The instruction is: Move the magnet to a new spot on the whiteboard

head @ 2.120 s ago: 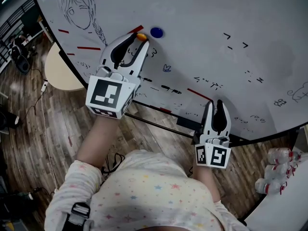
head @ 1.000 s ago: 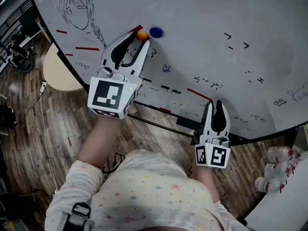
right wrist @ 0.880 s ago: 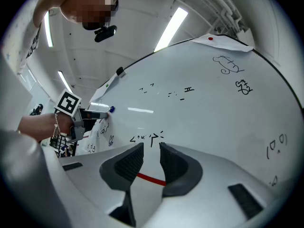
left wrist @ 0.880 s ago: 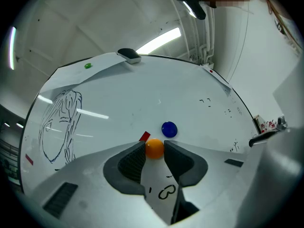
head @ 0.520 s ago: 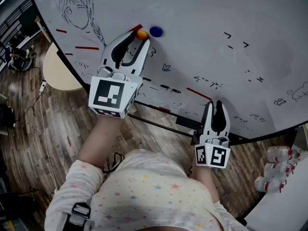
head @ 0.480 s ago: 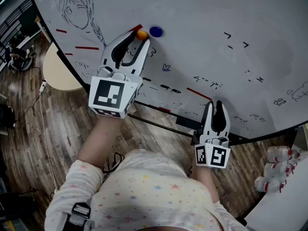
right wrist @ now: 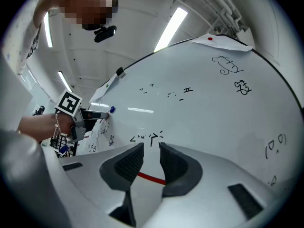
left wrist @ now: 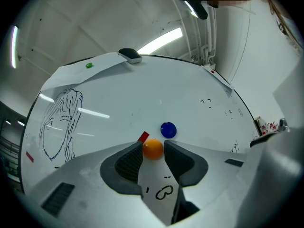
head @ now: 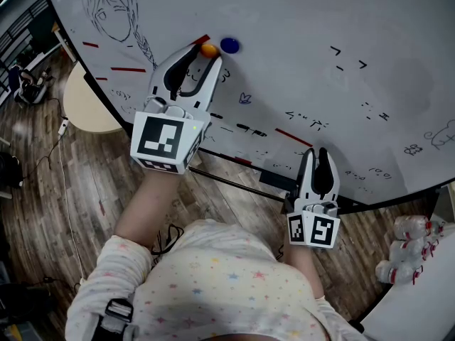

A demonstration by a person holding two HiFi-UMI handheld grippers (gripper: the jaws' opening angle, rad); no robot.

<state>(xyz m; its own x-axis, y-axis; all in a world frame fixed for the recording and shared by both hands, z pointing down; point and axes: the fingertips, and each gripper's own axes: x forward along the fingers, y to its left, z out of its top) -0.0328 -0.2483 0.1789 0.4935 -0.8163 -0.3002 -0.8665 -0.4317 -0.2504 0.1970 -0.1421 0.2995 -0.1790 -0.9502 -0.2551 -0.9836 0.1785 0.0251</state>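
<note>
The left gripper (left wrist: 153, 146) points at the whiteboard (head: 306, 20) and its two jaws are closed on a small round orange magnet (left wrist: 153, 148), which sits right at the jaw tips and touches the black ribbed pads on both sides. The magnet lies against the board surface. Just beyond the tips of this gripper, a little to its right side, a blue round magnet (left wrist: 168, 129) is stuck on the board, near the orange one but not touching it. Just beyond the left jaw tip there is a short red stroke (left wrist: 143, 137), and further to the left of the gripper a black line drawing of a long-haired figure (left wrist: 59, 122) is visible. The right gripper (right wrist: 151, 148) is lower on the board, well apart from the left one and from both magnets. Its jaws stand a little apart and nothing is between them; through the gap only the white board with a red line (right wrist: 152, 177) shows, and small black scribbles (right wrist: 147, 137) are just ahead of its tips.
</note>
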